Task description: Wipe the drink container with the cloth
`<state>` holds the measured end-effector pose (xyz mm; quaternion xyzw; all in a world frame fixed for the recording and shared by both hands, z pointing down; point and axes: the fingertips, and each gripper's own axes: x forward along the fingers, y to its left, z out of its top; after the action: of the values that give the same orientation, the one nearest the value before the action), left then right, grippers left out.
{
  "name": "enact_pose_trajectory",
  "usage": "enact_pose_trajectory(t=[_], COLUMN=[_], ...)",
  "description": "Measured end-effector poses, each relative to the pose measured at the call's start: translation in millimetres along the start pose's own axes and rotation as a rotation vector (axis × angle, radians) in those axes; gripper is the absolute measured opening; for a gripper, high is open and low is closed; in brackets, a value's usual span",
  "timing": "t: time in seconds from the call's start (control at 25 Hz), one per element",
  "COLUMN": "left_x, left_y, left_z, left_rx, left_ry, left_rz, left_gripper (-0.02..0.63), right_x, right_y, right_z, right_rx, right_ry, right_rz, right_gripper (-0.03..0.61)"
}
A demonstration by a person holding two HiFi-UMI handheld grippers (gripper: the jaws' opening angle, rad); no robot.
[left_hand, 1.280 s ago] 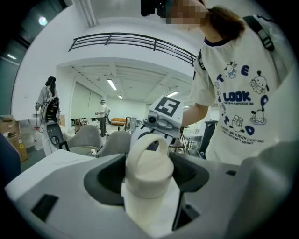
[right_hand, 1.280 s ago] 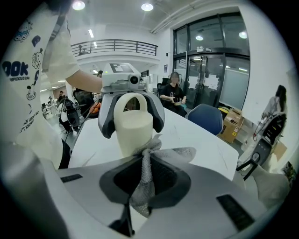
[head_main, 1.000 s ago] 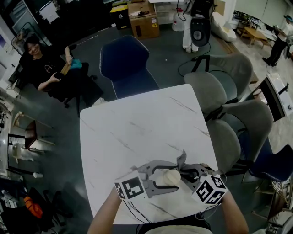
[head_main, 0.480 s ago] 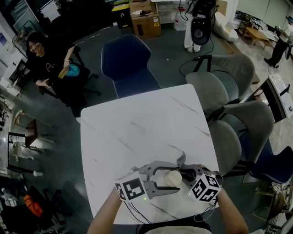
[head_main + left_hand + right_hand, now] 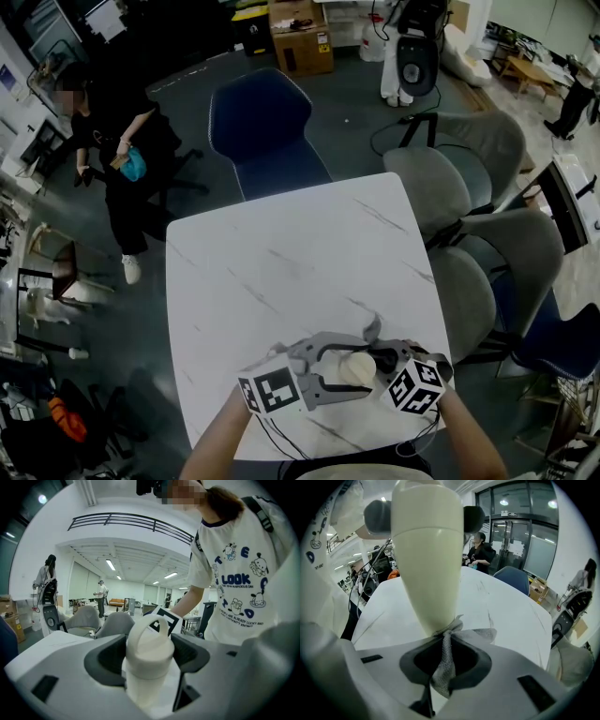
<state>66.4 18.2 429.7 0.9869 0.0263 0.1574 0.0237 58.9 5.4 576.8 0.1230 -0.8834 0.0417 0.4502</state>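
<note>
The left tongs were clenched on the bottle just under its cap, right in front of the right tongs. Those gripped a grey cloth, and its free end touched the bottle's lower wall. The wiping itself seemed to be in hand. Next, the cloth should probably slide along the wall while the left grip stays firm. Beyond both tongs lay the table.
</note>
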Motion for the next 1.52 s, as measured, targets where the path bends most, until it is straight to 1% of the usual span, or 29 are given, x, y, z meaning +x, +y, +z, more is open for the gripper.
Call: enact_pose_trajectory(t=[0.24,0.36,0.48,0.6,0.68,0.76,0.92,1.04,1.28,1.4,1.52], left_x=[1,0,-2,-5,-8,-10,-18,-21,-18,-23,-25], left_y=[2,3,5,7,6,5,8,10,6,6,4], left_z=[-2,-1,-1,-3,-6,-2,8,4,-13,-13,-11], left_rx=[-0.019,-0.034,-0.037,-0.046,-0.079,-0.11,-0.174,-0.202,-0.261,-0.29,-0.321], left_ry=[-0.001,-0.004,0.001,0.018,0.027,0.015,-0.043,-0.036,0.008,0.002,-0.022], left_rz=[0.027,0.061,0.113,0.182,0.232,0.286,0.443,0.546,0.658,0.727,0.795], left_gripper=[0.301,0.301,0.301,0.301,0.301,0.301,0.301,0.301,0.301,0.301,0.299], right_x=[5,5,6,6,5,5,5,6,6,5,6], right_y=[1,1,1,0,-1,-1,-1,-1,1,1,1], right_z=[-4,-5,-6,-6,-6,-6,-6,-5,-7,-5,-6], right_rx=[0.025,0.03,0.035,0.041,0.044,0.045,0.05,0.049,0.056,0.061,0.063], right_ry=[-0.002,-0.001,0.002,0.001,0.001,0.002,0.004,0.005,0.005,0.002,-0.001], right_rz=[0.004,-0.003,-0.008,-0.01,-0.01,-0.011,-0.013,-0.017,-0.023,-0.032,-0.041], right_gripper=[0.051,0.051,0.051,0.051,0.051,0.051,0.051,0.051,0.051,0.051,0.051])
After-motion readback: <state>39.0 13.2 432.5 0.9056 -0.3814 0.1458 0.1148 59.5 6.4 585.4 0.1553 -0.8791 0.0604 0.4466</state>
